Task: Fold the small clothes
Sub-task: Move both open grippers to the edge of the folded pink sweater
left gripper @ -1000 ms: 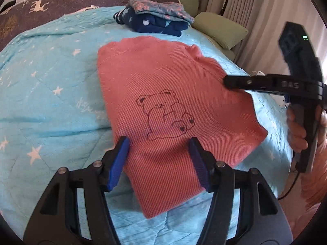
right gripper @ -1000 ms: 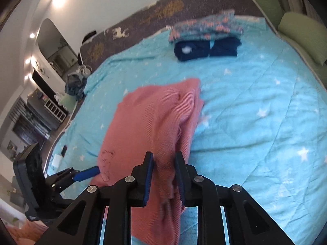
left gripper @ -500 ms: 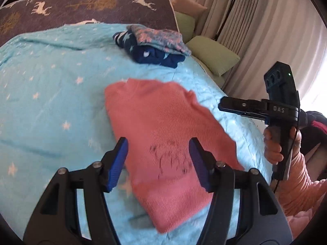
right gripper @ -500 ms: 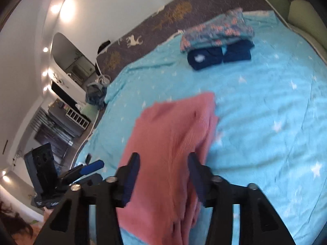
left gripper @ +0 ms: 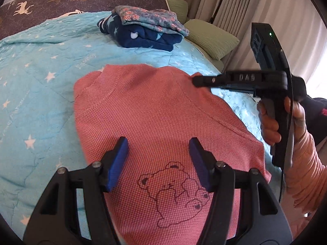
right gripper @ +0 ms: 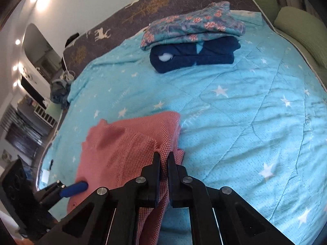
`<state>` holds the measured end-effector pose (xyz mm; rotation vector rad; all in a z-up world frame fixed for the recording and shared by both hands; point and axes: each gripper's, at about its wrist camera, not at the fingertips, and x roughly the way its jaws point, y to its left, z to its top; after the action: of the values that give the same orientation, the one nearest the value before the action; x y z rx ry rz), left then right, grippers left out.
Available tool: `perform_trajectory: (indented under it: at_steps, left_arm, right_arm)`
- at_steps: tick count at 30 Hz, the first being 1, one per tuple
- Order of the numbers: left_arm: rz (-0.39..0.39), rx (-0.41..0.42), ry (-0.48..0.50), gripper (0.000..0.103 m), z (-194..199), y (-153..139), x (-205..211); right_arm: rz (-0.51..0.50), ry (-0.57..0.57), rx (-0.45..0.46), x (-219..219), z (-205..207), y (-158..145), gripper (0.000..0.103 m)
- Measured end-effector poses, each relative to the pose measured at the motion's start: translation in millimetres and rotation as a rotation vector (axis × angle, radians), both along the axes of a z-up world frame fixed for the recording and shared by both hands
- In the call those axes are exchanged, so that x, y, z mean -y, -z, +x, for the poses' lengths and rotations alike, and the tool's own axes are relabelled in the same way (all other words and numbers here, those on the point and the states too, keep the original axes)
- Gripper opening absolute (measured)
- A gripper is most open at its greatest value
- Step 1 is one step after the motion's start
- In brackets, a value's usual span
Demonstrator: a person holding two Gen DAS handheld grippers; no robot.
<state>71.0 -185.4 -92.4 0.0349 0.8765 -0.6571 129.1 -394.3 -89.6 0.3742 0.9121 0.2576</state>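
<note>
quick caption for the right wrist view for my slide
Right hand-held gripper shut on the edge of a pink shirt on a star-print quilt, folded clothes stacked behind.

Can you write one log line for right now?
left gripper: open over pink shirt | right gripper: shut on shirt edge | bed

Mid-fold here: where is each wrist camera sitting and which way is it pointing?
Left wrist: behind the open left gripper, over the pink shirt, facing the headboard; right hand shows.
Right wrist: behind the right gripper, shut on the shirt's edge, facing across the blue quilt.
Shared: shirt, quilt, folded pile.
</note>
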Motion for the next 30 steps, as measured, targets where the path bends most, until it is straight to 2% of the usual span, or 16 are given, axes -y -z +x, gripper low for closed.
perform_trajectory:
  at_steps: [2,5,7,9,11,13,14,15,17,18,20,21,24,28,29,30]
  left_arm:
    - [-0.007,0.004,0.002,0.064,-1,1,-1]
    - [-0.006,0.018,-0.005,0.064,-3,1,0]
    - [0.003,0.027,-0.009,0.064,-6,0,0]
    - [0.011,0.030,-0.017,0.064,-8,-2,0]
    - [0.015,0.031,-0.026,0.064,-10,-4,1]
    - [0.018,0.029,-0.032,0.064,-11,-6,0]
    - [0.020,0.026,-0.038,0.064,-12,-7,0]
    - [0.019,0.023,-0.046,0.064,-13,-8,-1]
    - [0.008,0.018,-0.059,0.064,-17,-12,-4]
    - [0.007,0.016,-0.067,0.064,-19,-13,-4]
    - [0.026,0.021,-0.088,0.064,-24,-16,-5]
    - [0.031,0.025,-0.092,0.065,-27,-17,-5]
    - [0.041,0.033,-0.102,0.073,-35,-22,-7]
    - [0.050,0.043,-0.123,0.075,-41,-24,-12]
    - [0.052,0.037,-0.130,0.075,-40,-24,-13]
    - [0.054,0.027,-0.143,0.075,-39,-22,-15]
  right_arm:
    - [0.051,0.033,-0.006,15,4,4,0.005]
    - [0.099,0.045,-0.096,30,11,25,0.016]
    - [0.117,0.058,-0.074,34,0,19,0.018]
    - [0.097,0.046,-0.013,32,-22,0,0.018]
    - [0.126,-0.010,0.046,26,-44,-17,0.018]
    - [0.202,-0.147,0.081,11,-72,-29,0.018]
    - [0.206,-0.198,0.053,2,-79,-28,0.018]
    - [0.164,-0.214,0.004,-6,-84,-22,0.018]
    - [0.019,-0.147,-0.089,-12,-88,-2,0.015]
    - [-0.002,-0.118,-0.108,-10,-88,5,0.018]
    - [0.064,-0.019,-0.154,5,-92,19,0.039]
    - [0.116,0.012,-0.163,11,-95,20,0.039]
    - [0.098,0.027,-0.126,9,-109,10,0.039]
    - [0.062,0.002,-0.075,10,-125,-6,0.040]
    - [0.074,0.000,-0.061,11,-128,-10,0.044]
    - [0.085,0.002,-0.054,12,-128,-11,0.055]
